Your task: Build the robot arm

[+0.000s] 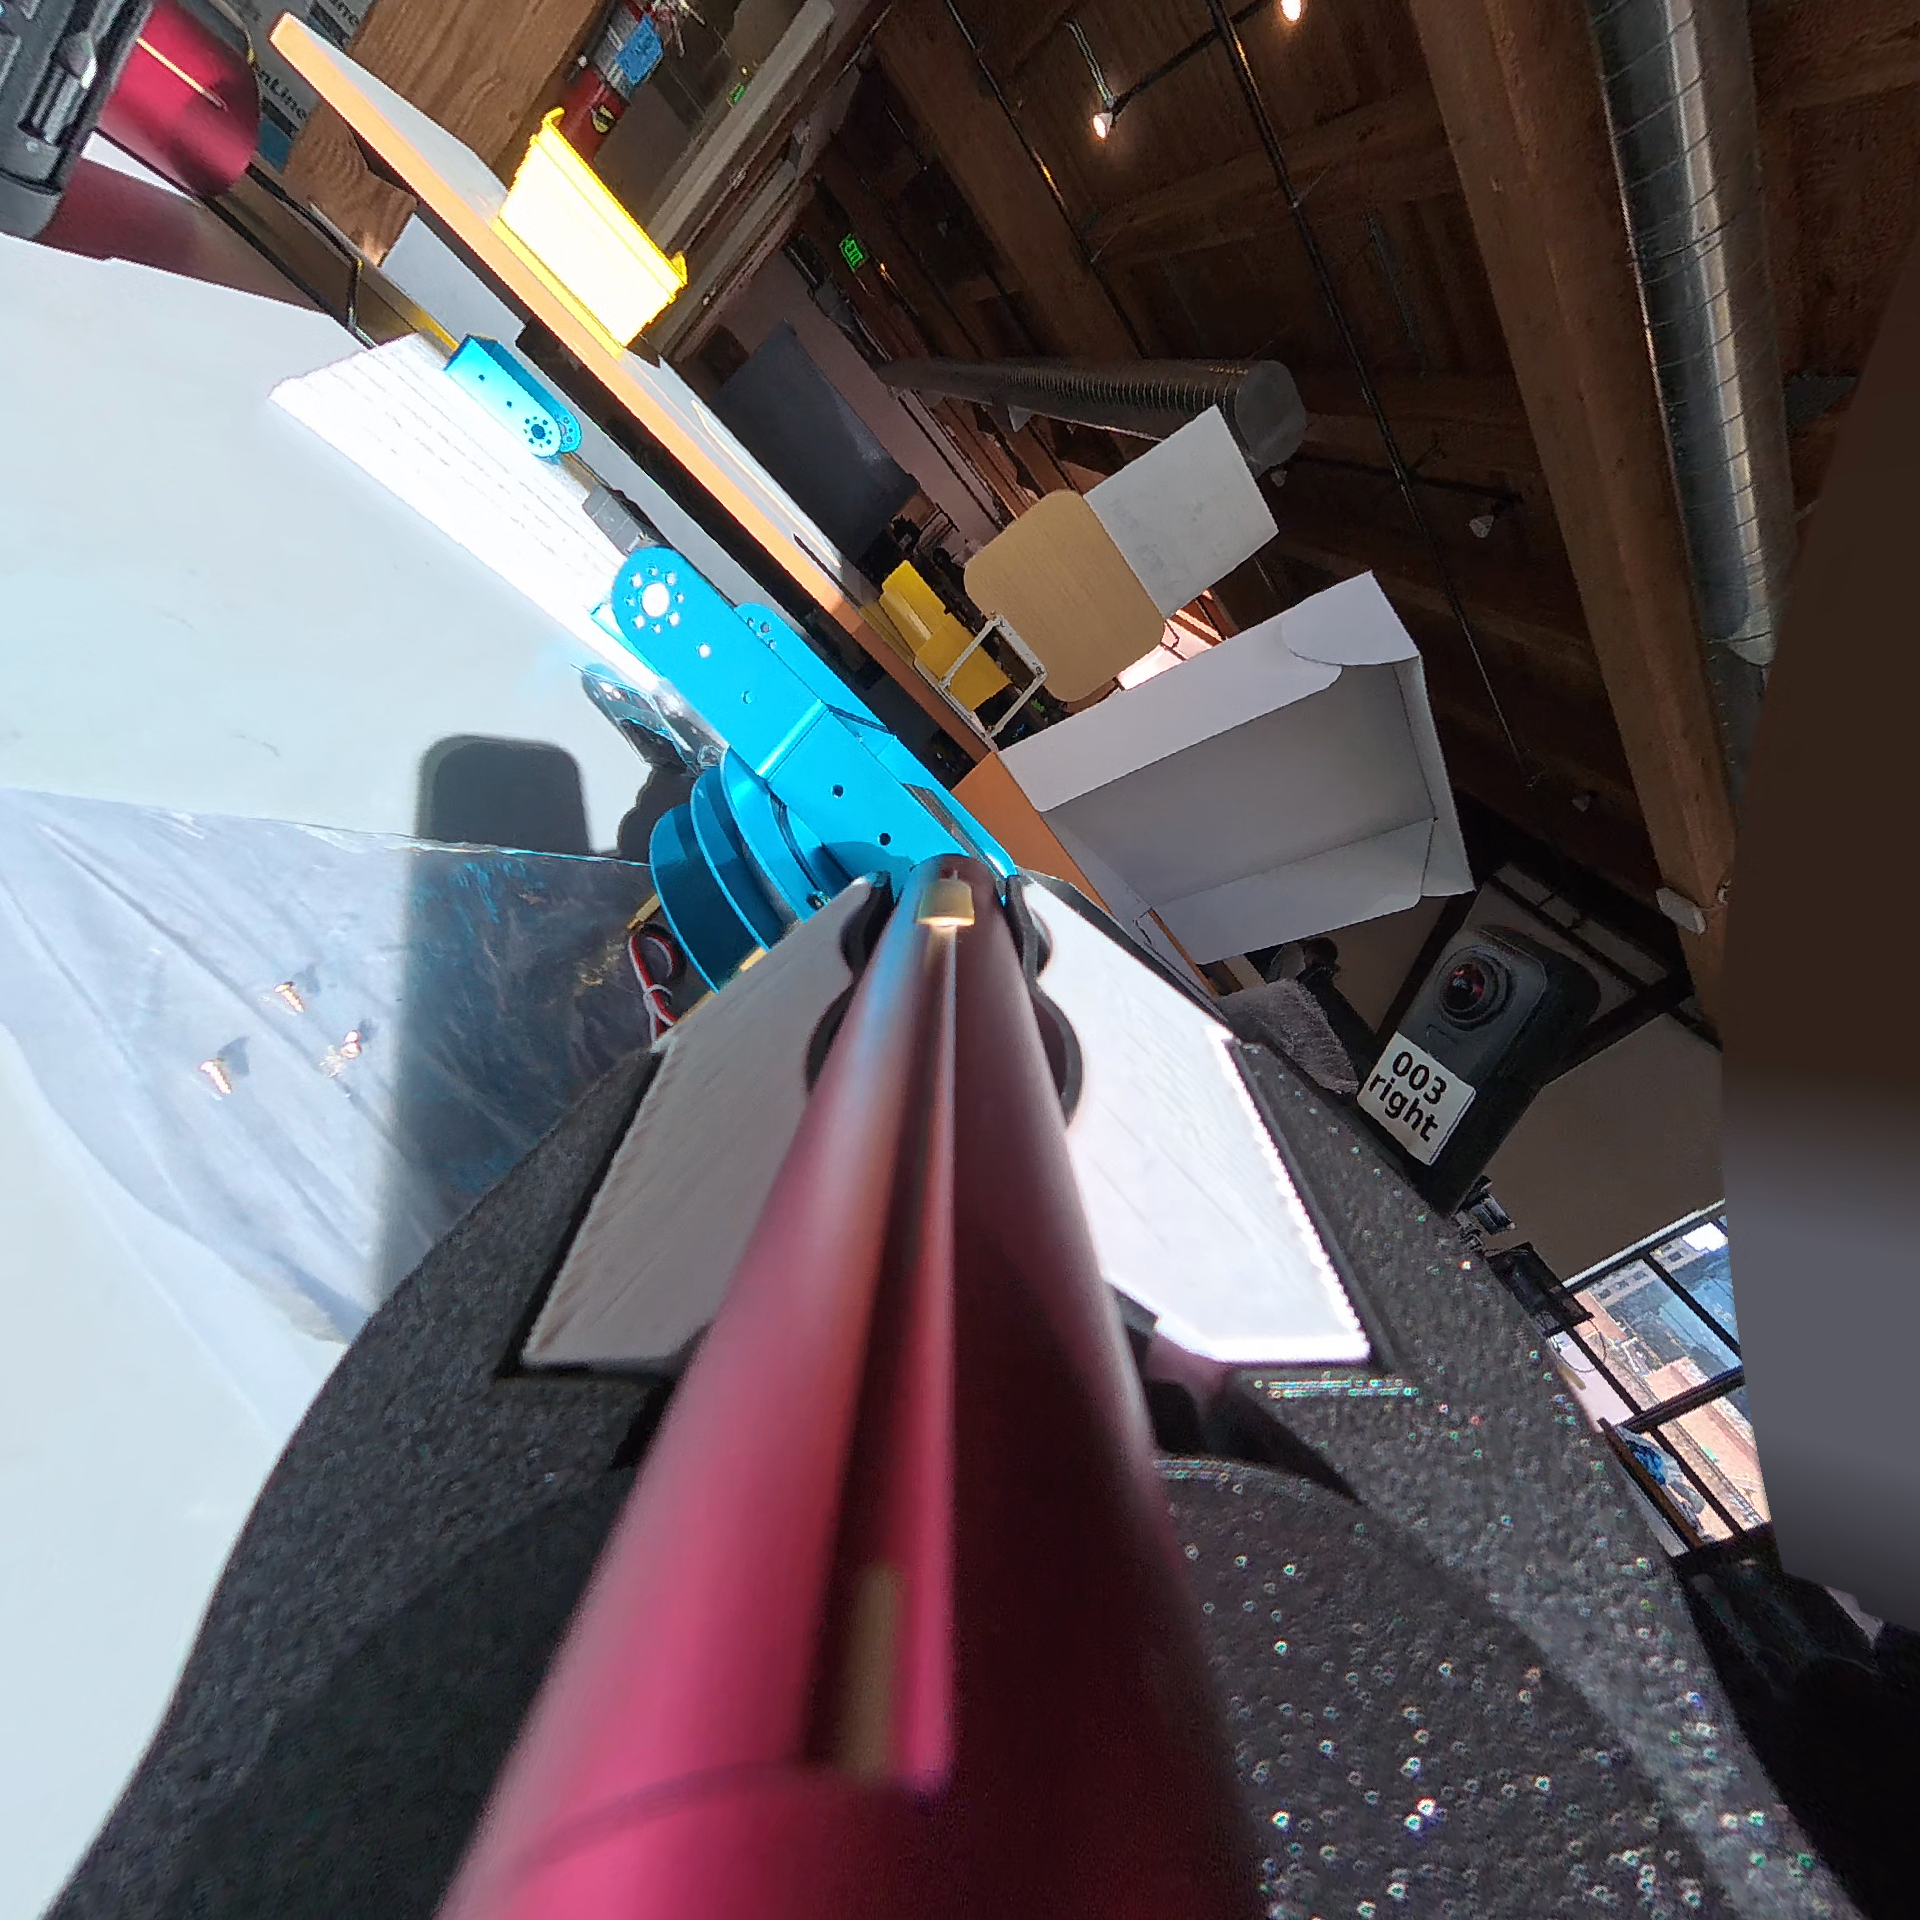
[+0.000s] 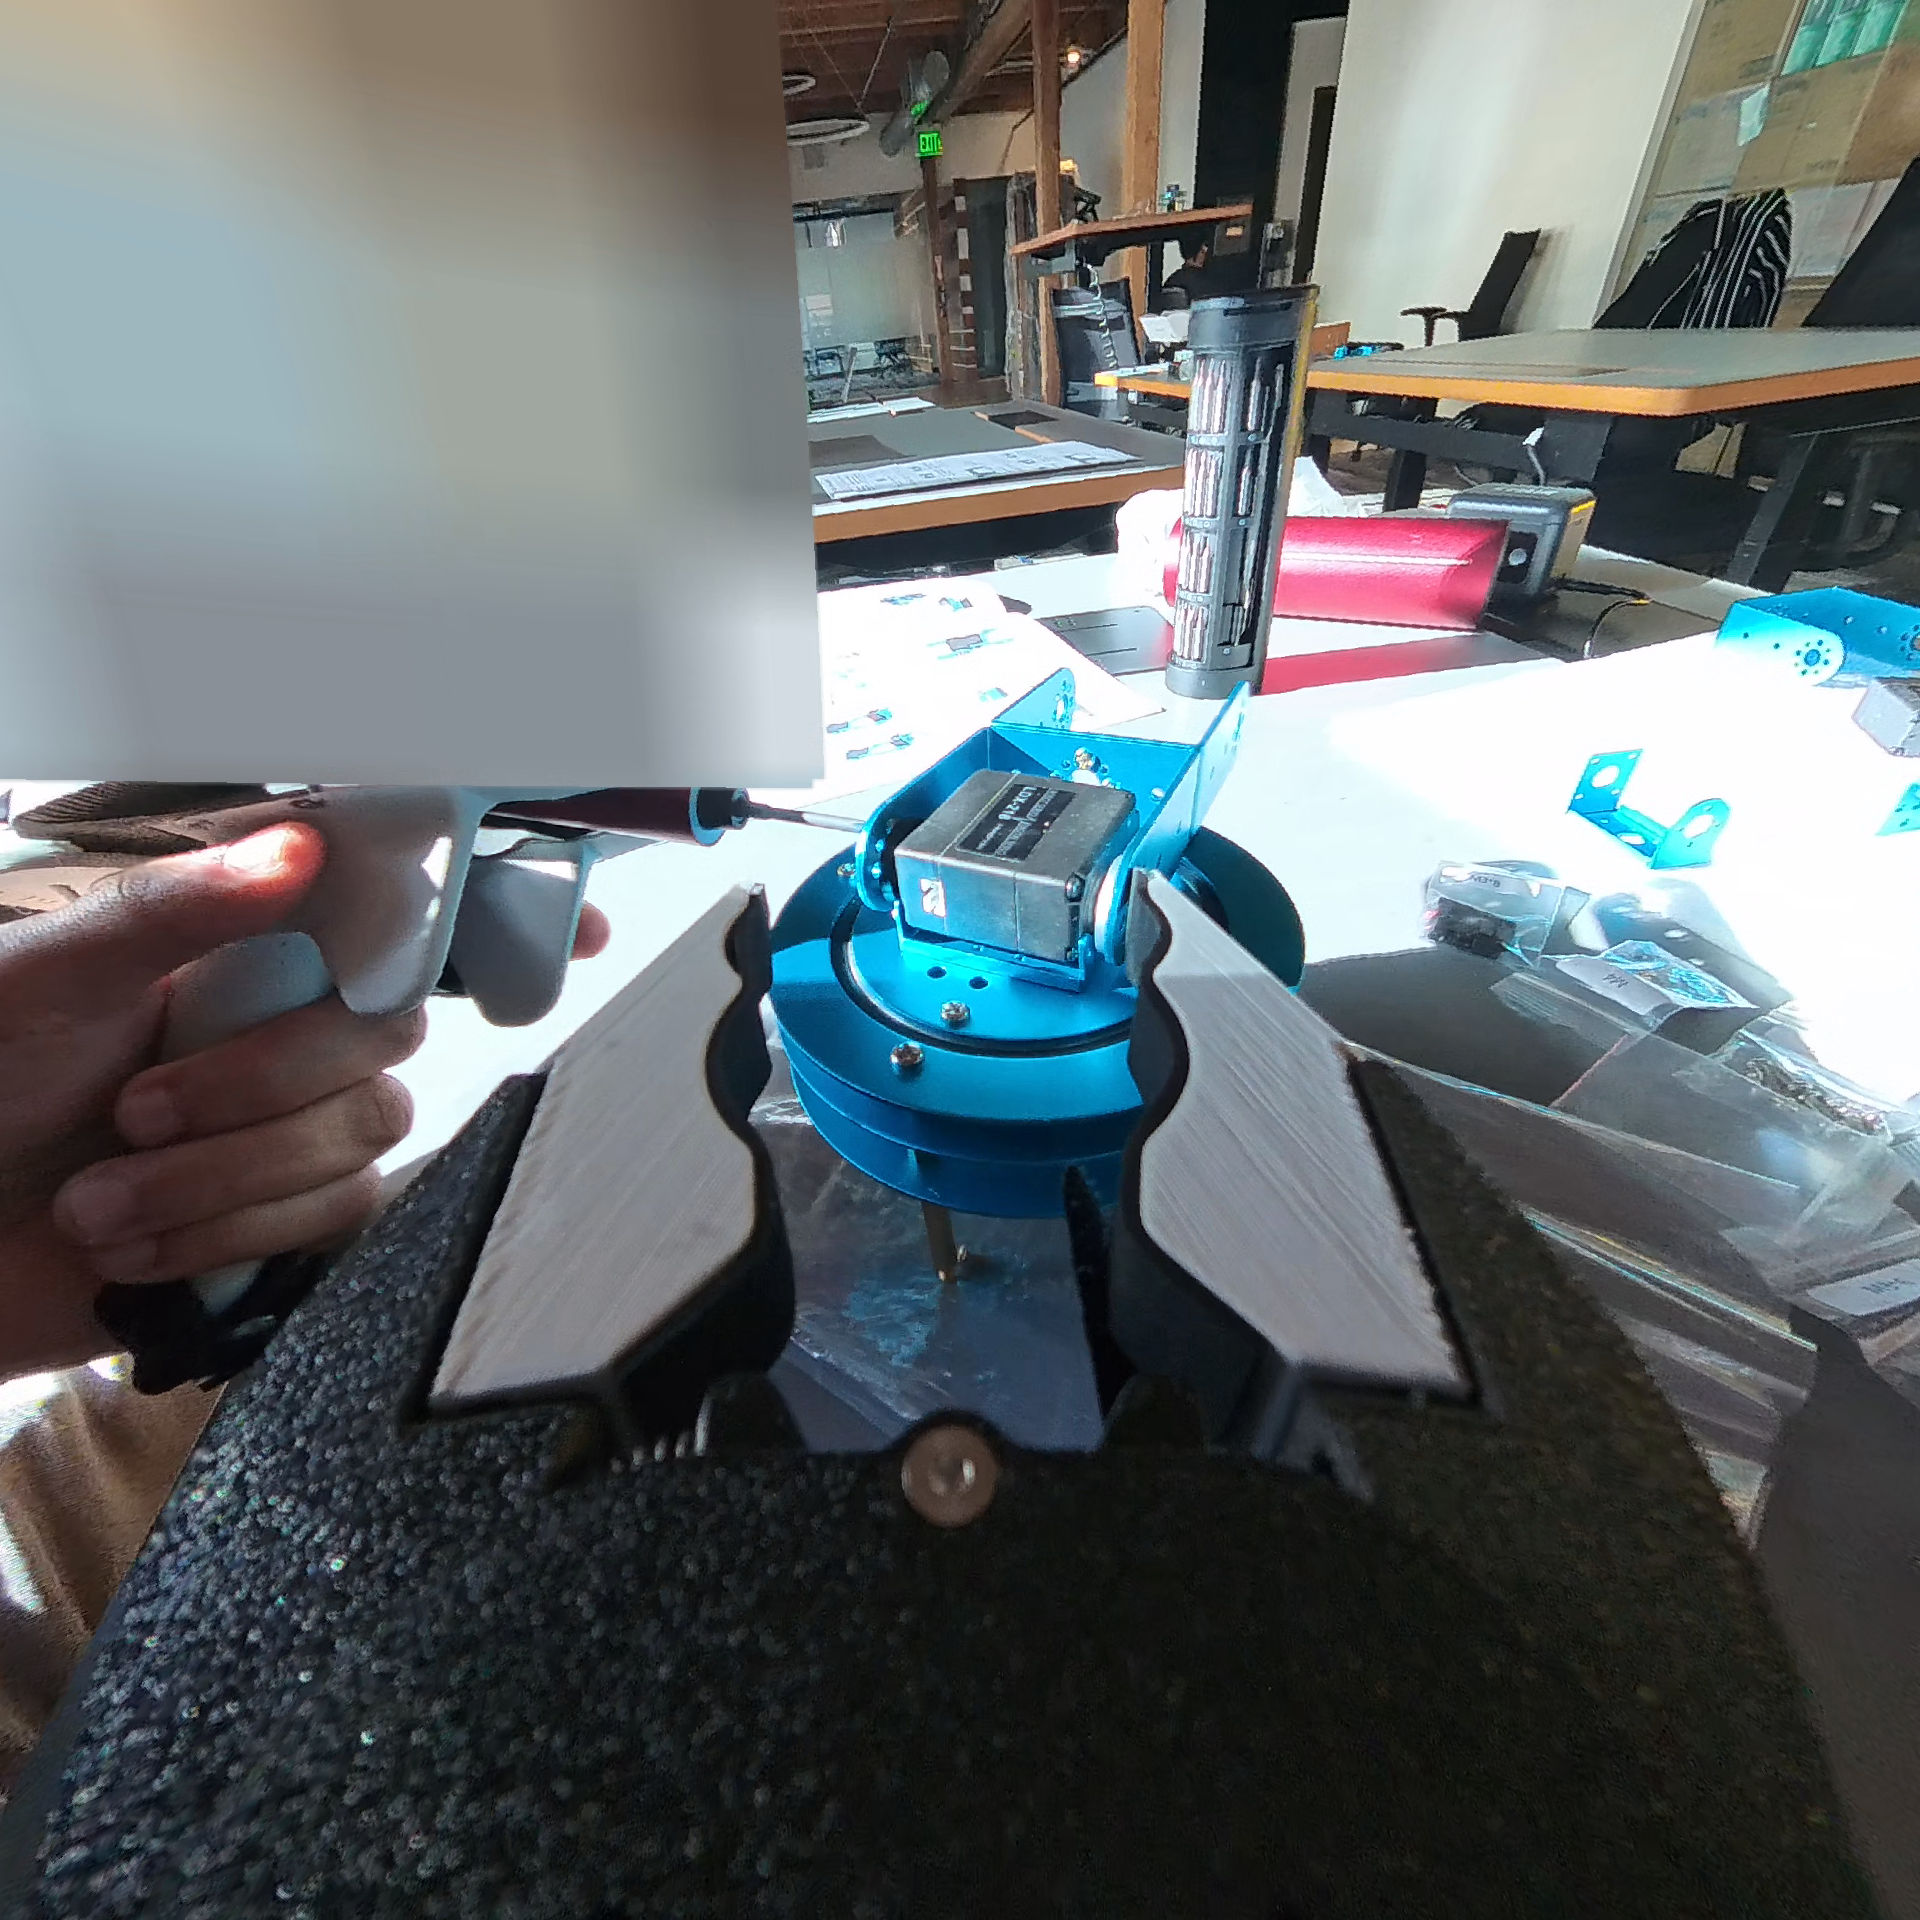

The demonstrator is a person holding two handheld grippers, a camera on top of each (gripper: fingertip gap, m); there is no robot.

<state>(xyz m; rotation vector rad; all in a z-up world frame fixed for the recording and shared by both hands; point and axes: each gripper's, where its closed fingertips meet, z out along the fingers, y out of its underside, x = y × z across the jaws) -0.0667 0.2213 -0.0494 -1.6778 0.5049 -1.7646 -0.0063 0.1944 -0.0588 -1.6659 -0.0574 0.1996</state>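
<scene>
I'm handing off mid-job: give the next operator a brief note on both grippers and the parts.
Left gripper: shut on the red screwdriver, tip at the blue bracket beside the servo.
Right gripper: fingers around the blue round base; whether they clamp it is unclear.
Spare brackets and bagged parts lie to the right.
Done or left: cannot tell.

Counts, both views:
- red screwdriver (image 1: pixel 914 1351): 1
- blue round base assembly (image 2: pixel 1029 997): 1
- grey servo block (image 2: pixel 1013 883) mounted in it: 1
- loose small blue brackets (image 2: pixel 1652 821) on surface (image 2: pixel 1403 790): 1 clear, others cut off at frame edge
- upright bit holder (image 2: pixel 1236 488): 1
- loose screws (image 1: pixel 286 1029) on plastic sheet (image 1: pixel 156 935): about 4
</scene>
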